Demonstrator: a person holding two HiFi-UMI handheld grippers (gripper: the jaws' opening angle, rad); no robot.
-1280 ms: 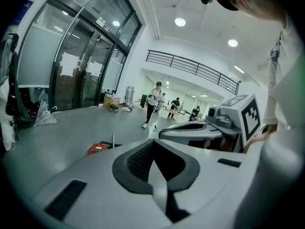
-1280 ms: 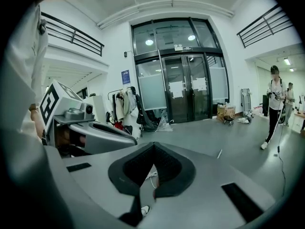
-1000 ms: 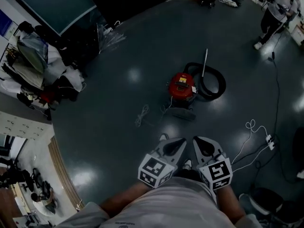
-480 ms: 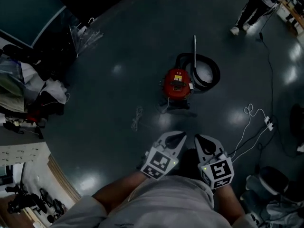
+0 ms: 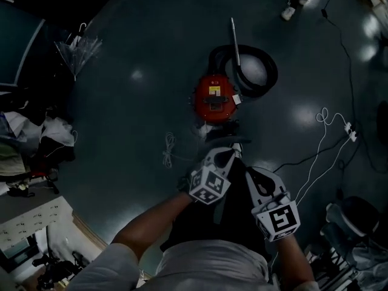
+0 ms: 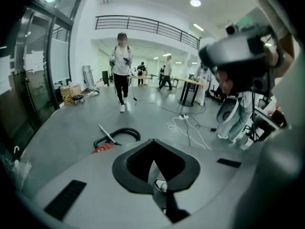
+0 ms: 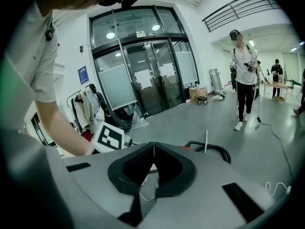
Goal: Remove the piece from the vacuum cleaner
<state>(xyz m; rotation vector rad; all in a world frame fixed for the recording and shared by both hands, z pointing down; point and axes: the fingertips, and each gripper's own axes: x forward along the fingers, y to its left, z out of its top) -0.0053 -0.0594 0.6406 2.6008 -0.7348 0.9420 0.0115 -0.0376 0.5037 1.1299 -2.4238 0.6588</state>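
Both of your tools are closed and carry nothing: the left gripper (image 5: pixel 225 157) has its jaws tip to tip in its own view (image 6: pixel 152 140), with only floor and a shoe showing through the gap behind the tips. The right gripper (image 5: pixel 253 176) is likewise pressed together on nothing (image 7: pixel 153 145). In the head view your left tool sits ahead of the right and closer to the machine, so it looks like the hand to lead. Straight ahead of it, near its tips but apart from them, lies a dark low part (image 5: pixel 219 129) on the floor, probably the floor head, though the light is too dim to be sure. Just beyond that stands the red vacuum cleaner (image 5: pixel 214 97), squarely in front of you. Behind it and a little to the right, the black hose (image 5: pixel 262 77) coils on the floor. The metal tube (image 5: pixel 234 38) rises from the coil, its long axis running away from you, almost in line with your reach. If the tube is the piece to come off, I judge you must get past the red body first and take it across its length.
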